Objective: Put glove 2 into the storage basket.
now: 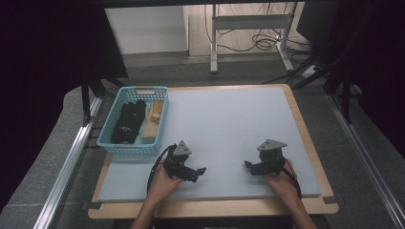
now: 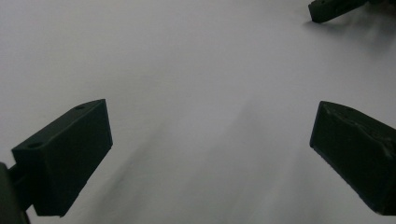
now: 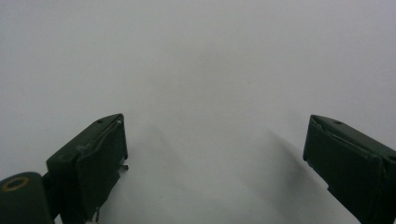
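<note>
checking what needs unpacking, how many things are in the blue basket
3 that I can tell: a black bundle on the left side of the blue basket, a tan block beside it, an orange-and-white item behind that. More may lie hidden.

- A pale grey-blue mat (image 1: pixel 229 129) covers most of a wooden table (image 1: pixel 305 126), whose light rim shows along the right and near edges.
- Grey carpet floor (image 1: pixel 43 167) surrounds the table.
- Metal rails (image 1: pixel 64 164) run along both sides.
- Behind, a white desk frame (image 1: pixel 250 21) stands over tangled cables (image 1: pixel 265 43).
- Dark curtains (image 1: pixel 43 52) hang left and right.
- Light is dim and even.
</note>
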`<state>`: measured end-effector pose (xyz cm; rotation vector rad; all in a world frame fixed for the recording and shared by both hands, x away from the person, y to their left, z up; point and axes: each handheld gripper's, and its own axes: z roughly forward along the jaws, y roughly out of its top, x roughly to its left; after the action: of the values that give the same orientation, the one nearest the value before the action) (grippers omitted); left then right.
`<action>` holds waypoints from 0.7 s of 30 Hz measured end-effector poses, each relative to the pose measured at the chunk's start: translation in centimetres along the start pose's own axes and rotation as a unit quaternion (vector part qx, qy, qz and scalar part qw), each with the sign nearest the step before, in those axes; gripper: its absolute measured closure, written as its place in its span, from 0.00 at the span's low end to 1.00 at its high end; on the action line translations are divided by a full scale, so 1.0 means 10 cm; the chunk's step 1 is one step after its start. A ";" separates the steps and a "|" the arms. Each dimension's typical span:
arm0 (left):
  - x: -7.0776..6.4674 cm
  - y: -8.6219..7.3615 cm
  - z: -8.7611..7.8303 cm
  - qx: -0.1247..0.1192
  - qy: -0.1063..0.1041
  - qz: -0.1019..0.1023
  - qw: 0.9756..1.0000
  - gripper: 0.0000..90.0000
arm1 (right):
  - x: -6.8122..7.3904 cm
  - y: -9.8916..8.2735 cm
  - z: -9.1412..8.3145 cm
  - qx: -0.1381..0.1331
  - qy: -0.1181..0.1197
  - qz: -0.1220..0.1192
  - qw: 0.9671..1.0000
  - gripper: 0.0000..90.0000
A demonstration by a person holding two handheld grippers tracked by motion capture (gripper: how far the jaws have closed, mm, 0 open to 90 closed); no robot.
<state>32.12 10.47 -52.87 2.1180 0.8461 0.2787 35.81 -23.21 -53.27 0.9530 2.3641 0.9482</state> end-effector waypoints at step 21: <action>-0.12 -0.03 0.18 0.033 0.005 0.024 0.999 0.00 | 0.00 0.00 0.00 0.000 0.000 0.000 1.000 0.07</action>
<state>31.91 8.74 -54.14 2.2026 0.8216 0.2910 35.80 -23.19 -53.27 0.9539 2.3633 0.9496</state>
